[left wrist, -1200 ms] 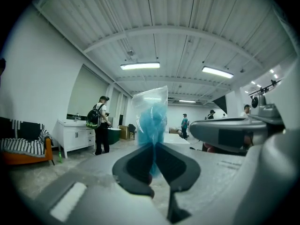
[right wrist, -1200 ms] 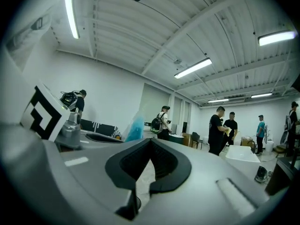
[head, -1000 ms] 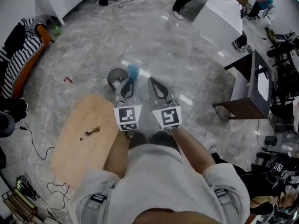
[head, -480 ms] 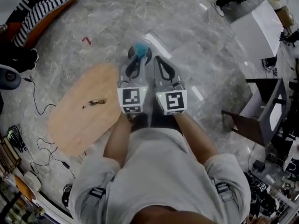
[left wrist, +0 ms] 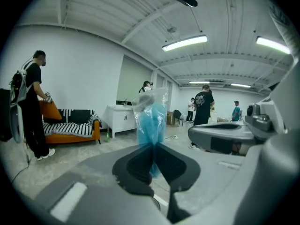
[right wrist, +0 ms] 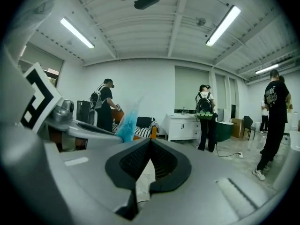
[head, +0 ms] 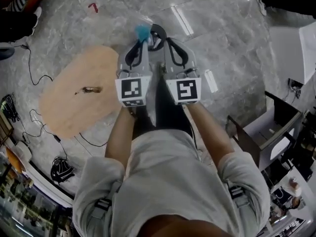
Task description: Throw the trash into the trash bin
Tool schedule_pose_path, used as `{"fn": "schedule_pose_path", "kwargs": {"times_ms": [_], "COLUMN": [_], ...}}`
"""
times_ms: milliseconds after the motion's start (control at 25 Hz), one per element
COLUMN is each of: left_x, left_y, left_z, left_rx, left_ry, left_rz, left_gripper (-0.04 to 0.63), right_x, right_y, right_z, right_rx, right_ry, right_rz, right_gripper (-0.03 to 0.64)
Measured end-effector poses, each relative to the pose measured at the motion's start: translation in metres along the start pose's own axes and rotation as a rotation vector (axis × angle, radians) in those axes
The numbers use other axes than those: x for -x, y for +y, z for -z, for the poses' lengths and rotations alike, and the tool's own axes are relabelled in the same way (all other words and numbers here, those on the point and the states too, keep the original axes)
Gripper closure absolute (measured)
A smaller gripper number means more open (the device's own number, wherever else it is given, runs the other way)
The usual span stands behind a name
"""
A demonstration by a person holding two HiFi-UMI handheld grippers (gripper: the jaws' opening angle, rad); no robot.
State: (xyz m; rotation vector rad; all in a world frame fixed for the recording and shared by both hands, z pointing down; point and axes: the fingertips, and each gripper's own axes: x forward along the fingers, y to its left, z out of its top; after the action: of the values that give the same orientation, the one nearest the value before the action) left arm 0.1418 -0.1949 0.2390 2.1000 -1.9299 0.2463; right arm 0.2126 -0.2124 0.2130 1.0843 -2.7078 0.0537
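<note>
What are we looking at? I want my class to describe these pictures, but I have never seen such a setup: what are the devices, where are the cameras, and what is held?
No robot here: a person holds a gripping tool in each hand, the left tool and the right tool. One picture comes from a camera on the person's head, looking down; the other two come from cameras riding on each tool, looking along its jaws. The left tool is clamped on a clear plastic bag with something blue inside. The right tool is shut. A wooden table carries one small brown scrap. A dark bin shows just beyond the tools.
</note>
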Motion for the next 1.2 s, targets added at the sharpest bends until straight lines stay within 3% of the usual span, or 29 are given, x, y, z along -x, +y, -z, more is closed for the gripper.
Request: {"fn": "schedule_pose_path", "kwargs": {"times_ms": [240, 520, 640, 840, 1200], "left_x": [-0.064, -0.104, -0.118, -0.151, -0.199], "left_y": [-0.007, 0.003, 0.011, 0.018, 0.035], "left_z": [0.053, 0.110, 0.153, 0.264, 0.379], "left_rx": [0.072, 0.083, 0.081, 0.268, 0.208], "left_ry": [0.084, 0.151, 0.199, 0.320, 0.423], "left_rz": [-0.088, -0.108, -0.104, -0.095, -0.080], "left_gripper": [0.558, 0.558, 0.558, 0.558, 0.559], "right_x": [-0.046, -0.082, -0.096, -0.117, -0.160], "right_y": [-0.037, -0.045, -0.047, -0.040, -0.039], "right_z": [0.090, 0.142, 0.173, 0.243, 0.353], "right_rx": [-0.048, -0.065, -0.060, -0.061, -0.083], "right_ry": [0.103, 0.139, 0.173, 0.257, 0.316], "right_rz": [-0.087, -0.158, -0.174, -0.200, -0.195], "right_gripper": [0.609, 0.609, 0.609, 0.610, 0.609]}}
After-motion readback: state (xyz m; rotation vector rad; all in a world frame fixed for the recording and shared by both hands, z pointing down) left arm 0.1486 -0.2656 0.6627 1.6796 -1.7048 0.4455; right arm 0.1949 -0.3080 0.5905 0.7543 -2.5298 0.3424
